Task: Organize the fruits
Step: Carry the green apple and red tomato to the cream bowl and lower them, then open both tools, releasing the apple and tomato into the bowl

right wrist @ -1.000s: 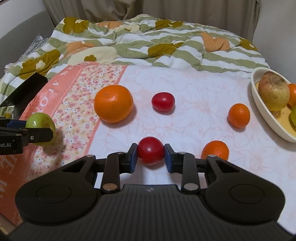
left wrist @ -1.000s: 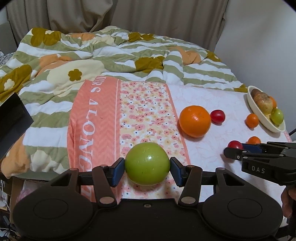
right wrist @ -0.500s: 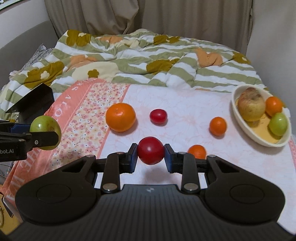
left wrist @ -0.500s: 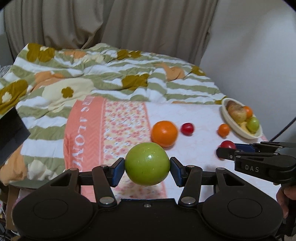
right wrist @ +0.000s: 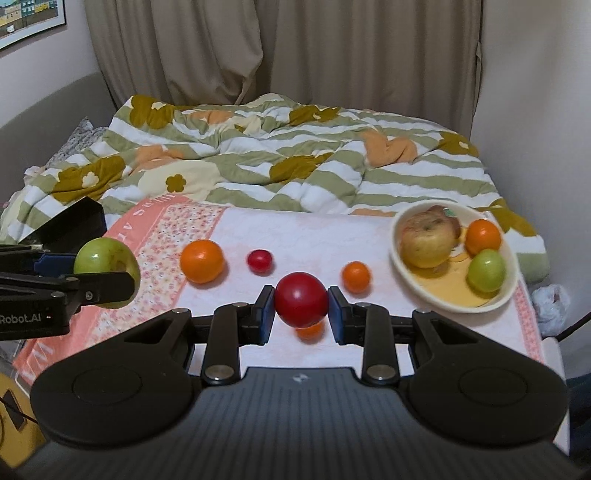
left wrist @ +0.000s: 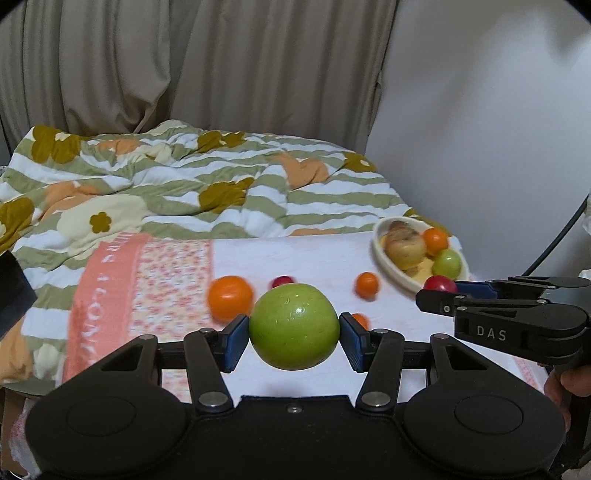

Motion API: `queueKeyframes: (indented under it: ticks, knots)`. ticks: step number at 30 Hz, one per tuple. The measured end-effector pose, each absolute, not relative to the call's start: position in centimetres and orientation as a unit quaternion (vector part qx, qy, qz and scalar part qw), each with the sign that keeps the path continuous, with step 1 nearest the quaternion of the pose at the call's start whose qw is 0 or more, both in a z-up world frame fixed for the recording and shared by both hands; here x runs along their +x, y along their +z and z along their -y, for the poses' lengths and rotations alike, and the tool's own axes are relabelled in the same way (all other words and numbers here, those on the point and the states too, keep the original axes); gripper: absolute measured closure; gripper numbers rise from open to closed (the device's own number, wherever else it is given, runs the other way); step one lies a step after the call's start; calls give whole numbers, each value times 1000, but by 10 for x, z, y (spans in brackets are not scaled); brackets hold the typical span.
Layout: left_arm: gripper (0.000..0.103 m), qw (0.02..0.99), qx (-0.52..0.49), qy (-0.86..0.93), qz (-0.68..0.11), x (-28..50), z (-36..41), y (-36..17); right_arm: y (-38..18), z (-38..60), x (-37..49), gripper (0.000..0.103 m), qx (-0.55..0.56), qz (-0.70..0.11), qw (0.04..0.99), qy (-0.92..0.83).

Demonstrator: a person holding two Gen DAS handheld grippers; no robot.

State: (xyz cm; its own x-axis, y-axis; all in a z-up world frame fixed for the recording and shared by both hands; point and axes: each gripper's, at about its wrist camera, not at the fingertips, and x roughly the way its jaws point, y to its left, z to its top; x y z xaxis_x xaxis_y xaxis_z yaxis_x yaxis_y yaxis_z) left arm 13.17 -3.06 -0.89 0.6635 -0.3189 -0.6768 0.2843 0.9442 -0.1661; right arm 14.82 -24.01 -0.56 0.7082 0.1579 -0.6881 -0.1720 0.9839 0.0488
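Bedroom in a home: bed with rumpled striped floral duvet [right wrist: 288,162] across mid-frame, floor-length beige curtains [right wrist: 280,48] behind, framed picture [right wrist: 26,22] upper left, plain walls.

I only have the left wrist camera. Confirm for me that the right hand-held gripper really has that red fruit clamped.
Observer: Confirmed. In the right wrist view, the right hand-held gripper has a blue pad pressed on each side of the red fruit.
Operator: The green apple blocks the small red one in my view. Report where it lies.
Observer: The small red fruit lies on the white cloth between the large orange and a small orange, touching neither.
Operator: Check the bowl for room.
Observer: The bowl holds three fruits toward its far side. The near part of its yellow floor is bare.
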Motion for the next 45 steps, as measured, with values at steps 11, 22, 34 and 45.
queueKeyframes:
  ticks: [11,22,34,45]
  knots:
    - [46,917,-35,-158,-364,132,138,-4,1,347,156,58,-18,-362,925,112]
    - [46,907,-24,-181,-380,179,216,-27,-16,435,201,58,-12,-375,923,85]
    - [46,871,18,-225,-435,246,275,-79,-48,477,250,57,18,-400,915,48]
    - [38,852,39,-236,-465,271,300,-103,-63,489,271,58,35,-415,908,35]
